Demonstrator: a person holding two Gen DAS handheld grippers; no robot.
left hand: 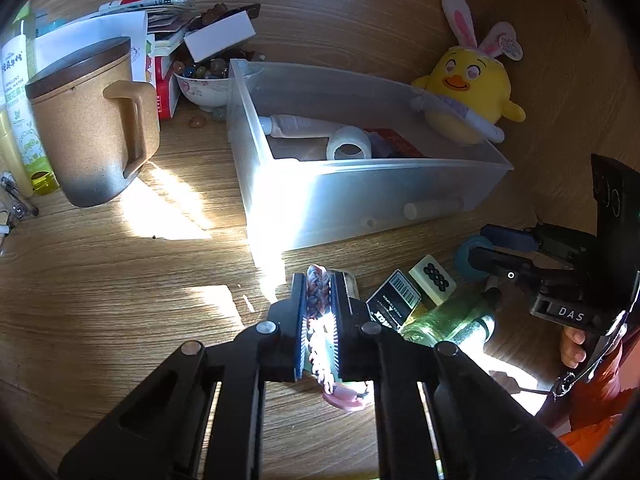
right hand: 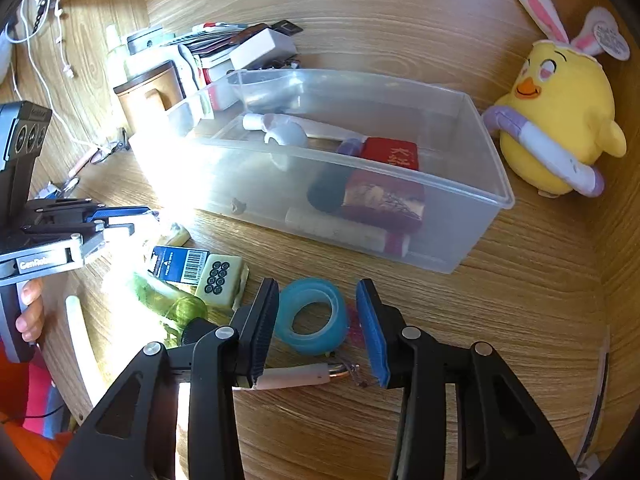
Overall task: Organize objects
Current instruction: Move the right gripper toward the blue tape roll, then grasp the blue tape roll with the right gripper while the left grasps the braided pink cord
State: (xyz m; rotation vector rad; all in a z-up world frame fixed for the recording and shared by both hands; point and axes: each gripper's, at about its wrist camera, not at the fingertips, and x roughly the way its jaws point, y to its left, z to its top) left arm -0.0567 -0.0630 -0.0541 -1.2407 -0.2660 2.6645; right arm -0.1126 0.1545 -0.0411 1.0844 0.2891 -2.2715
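Observation:
My left gripper (left hand: 319,284) is shut on a pink and grey braided cord (left hand: 318,302) just above the wooden desk, in front of the clear plastic bin (left hand: 360,196). A pink charm (left hand: 346,398) hangs from the cord's near end. In the right wrist view my right gripper (right hand: 316,286) straddles a blue tape roll (right hand: 320,344) lying flat on the desk. Its left pad (right hand: 266,320) meets the roll, while the right pad (right hand: 372,336) stands a sliver off it. The bin (right hand: 460,220) holds tubes, a white tape roll and red packets.
Between the grippers lie a mahjong tile (right hand: 220,280), a dark barcode box (right hand: 180,264) and a green glass bottle (right hand: 172,300). A yellow plush chick (right hand: 556,120) sits right of the bin. A brown lidded mug (left hand: 92,120), a bowl of marbles (left hand: 204,84) and stacked papers crowd the left.

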